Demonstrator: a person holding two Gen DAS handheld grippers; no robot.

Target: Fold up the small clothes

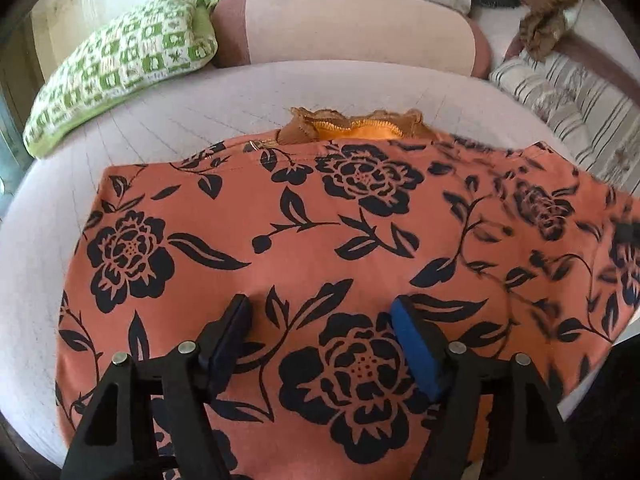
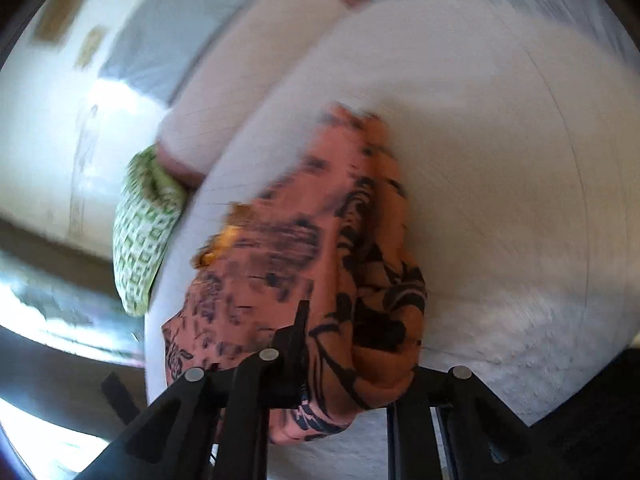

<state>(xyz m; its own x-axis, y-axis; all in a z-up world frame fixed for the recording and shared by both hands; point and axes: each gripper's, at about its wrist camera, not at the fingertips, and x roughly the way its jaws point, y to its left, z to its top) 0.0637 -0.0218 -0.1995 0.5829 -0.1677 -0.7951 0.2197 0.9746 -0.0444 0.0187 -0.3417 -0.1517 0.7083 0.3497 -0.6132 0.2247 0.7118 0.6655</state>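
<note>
Rust-orange floral garment [image 1: 304, 240] lies spread on the pale sofa seat [image 1: 168, 120], black rose print up, with an orange frilled edge [image 1: 352, 126] showing at its far side. My left gripper [image 1: 322, 344] hovers over the near part of the cloth, blue pads [image 1: 416, 352] wide apart, nothing between them. My right gripper [image 2: 344, 364] is clamped on a bunched fold of the same garment [image 2: 360, 280], fabric lifted off the seat; that view is motion-blurred. Green checked cushion [image 1: 120, 64] sits at the left of the seat, striped cushion [image 1: 568, 108] at the right.
</note>
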